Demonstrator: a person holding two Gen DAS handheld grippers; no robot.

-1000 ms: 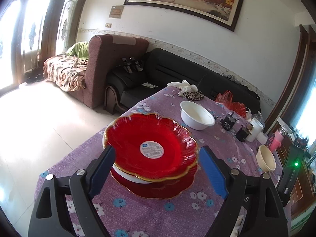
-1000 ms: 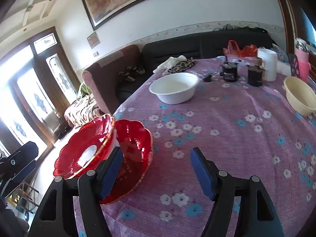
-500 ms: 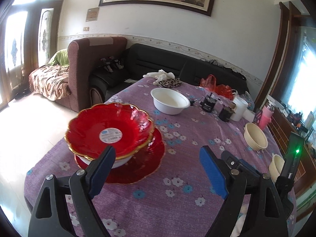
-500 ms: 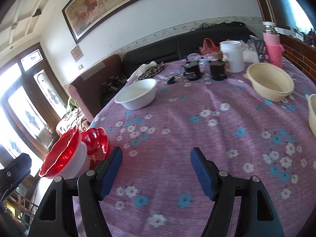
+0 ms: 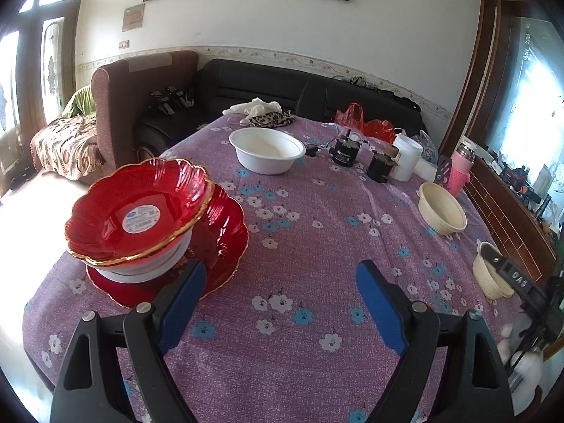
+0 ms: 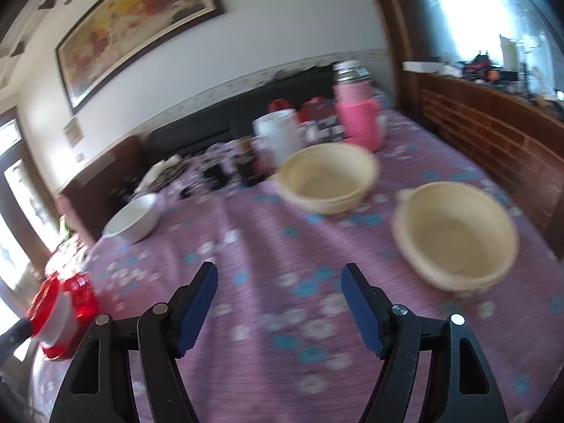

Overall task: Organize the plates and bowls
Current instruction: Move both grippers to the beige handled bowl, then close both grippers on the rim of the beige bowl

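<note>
Both sets of jaws are released and nothing is grasped. A stack of red plates [image 5: 141, 211] with a white bowl between them is seen just ahead and left of the left gripper [image 5: 278, 303], on the desk [image 5: 317, 246]. Two cream bowls are found ahead and right of the right gripper [image 6: 278, 303]: the nearer cream bowl [image 6: 454, 236] and the farther cream bowl [image 6: 328, 176]. A reach for a cream bowl is judged to be in hand; next, the jaws must be set astride its rim and clenched.

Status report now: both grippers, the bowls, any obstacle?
Left gripper open, empty. Right gripper open, empty, facing nearer cream bowl. Red plate stack at left. No obstacle seen.
</note>
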